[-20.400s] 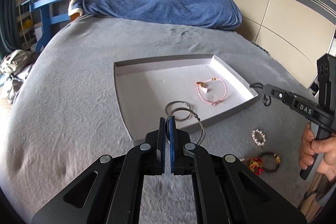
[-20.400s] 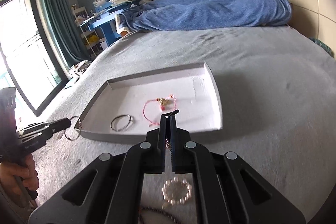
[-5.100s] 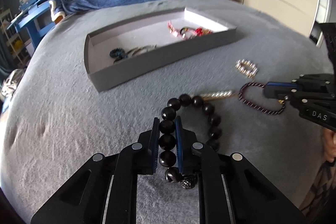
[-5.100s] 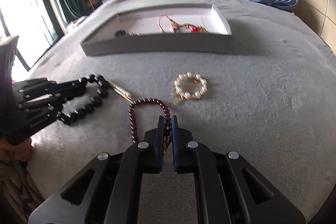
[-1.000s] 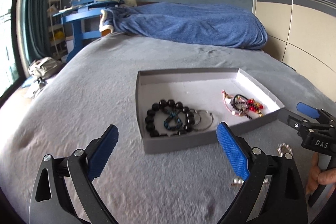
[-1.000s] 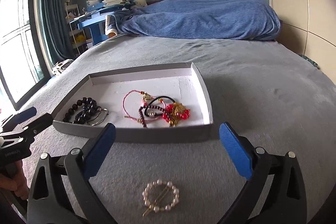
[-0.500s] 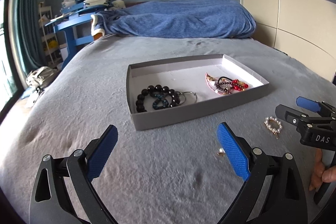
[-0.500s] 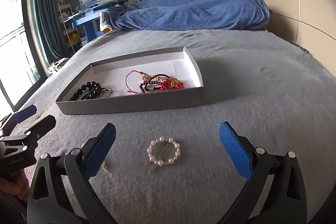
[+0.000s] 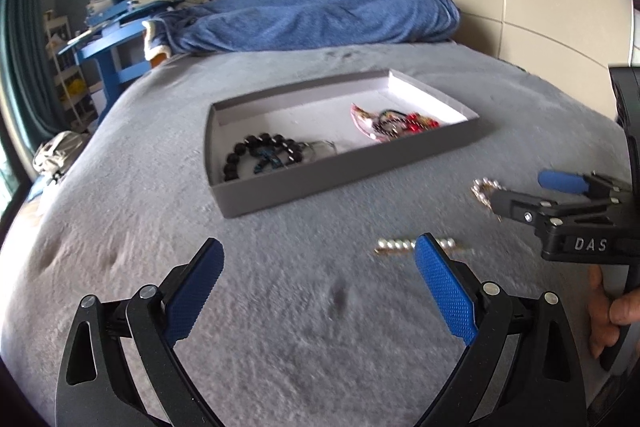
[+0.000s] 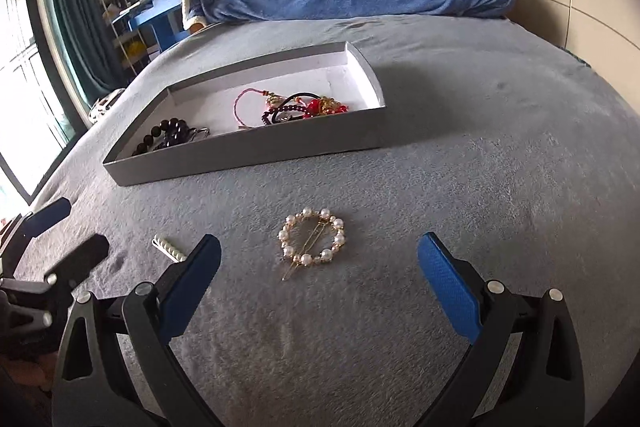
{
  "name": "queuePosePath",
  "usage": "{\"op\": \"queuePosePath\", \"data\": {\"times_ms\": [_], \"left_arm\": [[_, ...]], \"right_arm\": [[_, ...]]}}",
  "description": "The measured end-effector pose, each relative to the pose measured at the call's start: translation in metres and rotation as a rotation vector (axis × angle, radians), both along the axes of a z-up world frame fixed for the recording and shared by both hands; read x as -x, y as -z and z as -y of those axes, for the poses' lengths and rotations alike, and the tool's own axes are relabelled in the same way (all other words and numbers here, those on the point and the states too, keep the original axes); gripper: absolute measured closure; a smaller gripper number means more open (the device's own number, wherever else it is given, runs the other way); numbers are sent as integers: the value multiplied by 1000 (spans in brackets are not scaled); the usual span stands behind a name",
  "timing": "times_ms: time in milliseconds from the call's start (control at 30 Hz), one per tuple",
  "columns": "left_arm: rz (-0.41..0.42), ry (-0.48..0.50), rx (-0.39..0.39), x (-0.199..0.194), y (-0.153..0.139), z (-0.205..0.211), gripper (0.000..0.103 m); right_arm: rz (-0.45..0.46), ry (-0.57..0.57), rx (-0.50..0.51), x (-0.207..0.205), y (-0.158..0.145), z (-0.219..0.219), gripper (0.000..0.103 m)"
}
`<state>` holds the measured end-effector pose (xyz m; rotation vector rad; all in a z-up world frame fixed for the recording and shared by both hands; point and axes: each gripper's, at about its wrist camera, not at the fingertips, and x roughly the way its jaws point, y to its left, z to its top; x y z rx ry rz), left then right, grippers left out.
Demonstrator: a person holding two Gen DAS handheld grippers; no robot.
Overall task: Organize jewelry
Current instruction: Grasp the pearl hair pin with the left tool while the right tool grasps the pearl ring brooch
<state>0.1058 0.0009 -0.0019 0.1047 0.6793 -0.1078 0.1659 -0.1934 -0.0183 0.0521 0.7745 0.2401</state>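
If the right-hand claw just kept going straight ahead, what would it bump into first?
Most likely the round pearl hair clip on the grey blanket, lying between the open right gripper's fingers; beyond it stands the grey cardboard tray. Depth is uncertain.

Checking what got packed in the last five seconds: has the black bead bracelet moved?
Yes. Then the left gripper held it over the blanket, short of the tray; now the bracelet lies inside the tray's left end.
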Motion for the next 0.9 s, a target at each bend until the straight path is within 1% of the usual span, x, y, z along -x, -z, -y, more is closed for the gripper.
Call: {"op": "queuePosePath", "data": {"times_ms": [167,333,433,567,633,800,900], "left_arm": [[-37,32,-9,-1,5,6,8],[-56,63,-14,-2,8,12,8],[-65,94,-22,-2,9,17,8],[-97,162,-21,-10,13,27,8],[-98,194,-25,-15,13,34,9],[-72,229,-62,-26,14,46,9],[-78,260,-69,-33,17,50,9]], "right_arm": [[-35,19,7,-1,4,5,6],[-70,69,26,-1,7,18,6],[-90,75,20,-3,9,22,6],[-92,67,26,-3,10,20,6],[-88,63,21,-3,10,21,6],[-90,72,13,-4,10,23,6],[-94,92,-7,-5,11,27,6]]}}
